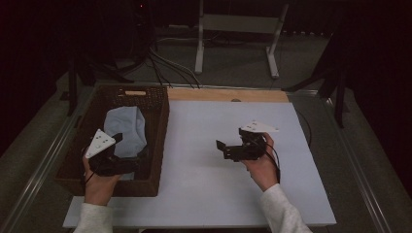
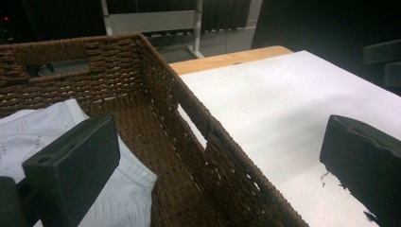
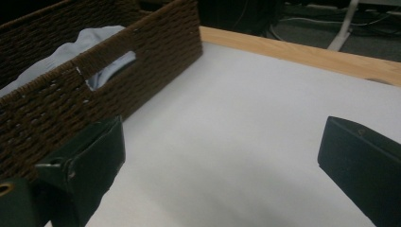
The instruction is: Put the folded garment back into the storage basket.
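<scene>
A brown wicker basket (image 1: 163,127) stands at the table's left with a pale blue cloth (image 1: 126,127) crumpled inside it. My left gripper (image 1: 132,148) hovers over the basket's near right part. In the left gripper view it is open (image 2: 217,165), straddling the basket's right wall (image 2: 189,123): one jaw is over the cloth (image 2: 33,127), the other over the white table (image 2: 283,104). My right gripper (image 1: 222,150) is above the white tabletop right of the basket, pointing toward it. Its jaws stand wide open (image 3: 224,170) with nothing between them. The basket (image 3: 94,90) and cloth (image 3: 85,40) lie ahead on its left.
The white tabletop (image 1: 218,194) extends right of the basket, with a wooden strip (image 1: 228,94) along its far edge. Beyond it on the floor are a white metal frame (image 1: 238,24) and cables (image 1: 165,63). Metal rails run along both sides of the table.
</scene>
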Demonstrator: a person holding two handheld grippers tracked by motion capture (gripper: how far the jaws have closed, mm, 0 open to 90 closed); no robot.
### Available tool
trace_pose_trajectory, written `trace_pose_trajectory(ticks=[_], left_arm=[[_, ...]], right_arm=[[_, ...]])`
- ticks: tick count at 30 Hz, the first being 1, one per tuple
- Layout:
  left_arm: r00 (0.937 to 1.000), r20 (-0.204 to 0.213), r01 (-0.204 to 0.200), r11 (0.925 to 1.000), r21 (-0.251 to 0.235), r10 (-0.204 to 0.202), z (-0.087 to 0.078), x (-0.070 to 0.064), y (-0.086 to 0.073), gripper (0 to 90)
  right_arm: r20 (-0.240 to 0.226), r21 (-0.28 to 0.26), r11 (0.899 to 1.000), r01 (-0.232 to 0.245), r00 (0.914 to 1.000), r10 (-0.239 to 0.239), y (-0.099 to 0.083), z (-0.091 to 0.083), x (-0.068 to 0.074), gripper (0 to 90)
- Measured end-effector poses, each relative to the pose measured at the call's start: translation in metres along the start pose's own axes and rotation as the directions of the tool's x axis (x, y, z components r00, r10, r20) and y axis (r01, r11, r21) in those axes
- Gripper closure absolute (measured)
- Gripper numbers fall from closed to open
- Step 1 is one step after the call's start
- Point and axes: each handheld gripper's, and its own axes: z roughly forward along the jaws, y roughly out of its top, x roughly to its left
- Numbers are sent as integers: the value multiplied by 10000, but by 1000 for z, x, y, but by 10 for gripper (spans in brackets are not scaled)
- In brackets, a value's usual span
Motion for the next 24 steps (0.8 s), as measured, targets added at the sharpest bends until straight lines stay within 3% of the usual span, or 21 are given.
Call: trace_pose_trajectory(ticks=[7,11,24], left_arm=[[9999,-36,148,9999,-40,-148,-3,3,-7,0],[9998,-74,199,9998,-76,-200,-6,4,-10,0],[9996,-166,215,9997,-143,-218,-11,7,-14,0]], right_arm=[[235,-415,9986,-327,9992,337,-14,-25,-21,20],[324,-634,9976,-263,9991,284,-22,-37,-28,20],[442,-1336,9902,-414,9979,476,-48,-63,-43,20]])
